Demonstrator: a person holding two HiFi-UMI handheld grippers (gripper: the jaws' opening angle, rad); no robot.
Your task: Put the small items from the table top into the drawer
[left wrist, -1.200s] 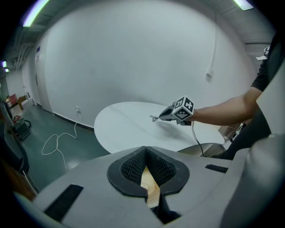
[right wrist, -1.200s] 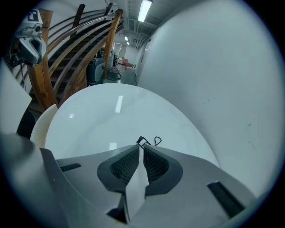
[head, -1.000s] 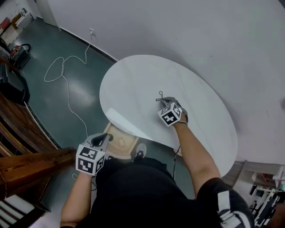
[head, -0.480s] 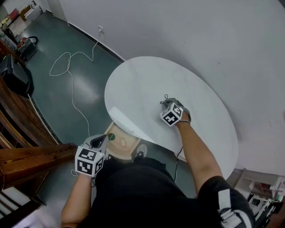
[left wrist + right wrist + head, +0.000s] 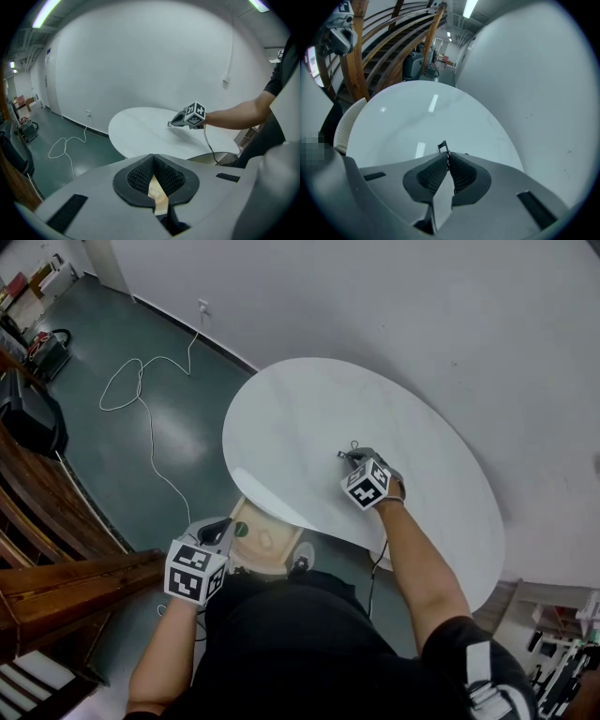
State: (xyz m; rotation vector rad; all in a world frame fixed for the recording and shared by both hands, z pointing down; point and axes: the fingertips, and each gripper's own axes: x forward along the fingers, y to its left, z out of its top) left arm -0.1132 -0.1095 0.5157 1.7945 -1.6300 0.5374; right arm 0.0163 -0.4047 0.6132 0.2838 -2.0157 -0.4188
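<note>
Currently held: one small black clip [image 5: 442, 146] with a thin wire loop, dark against the white round table [image 5: 417, 117]. The right gripper [image 5: 448, 157] pinches it at the tips, its jaws having just been closing on it. The clip projects at 12 o'clock from the jaws, over the tabletop.

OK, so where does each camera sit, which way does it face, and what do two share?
Head view: on the person's head, looking steeply down at the table and drawer; both forearms, left gripper and right gripper show.
Left gripper view: on that gripper, facing toward the table; its fingers and the right forearm show.
Right gripper view: on that gripper, facing the table; its fingers have just been closing on a black clip.
Head and left gripper views both show the right gripper.
</note>
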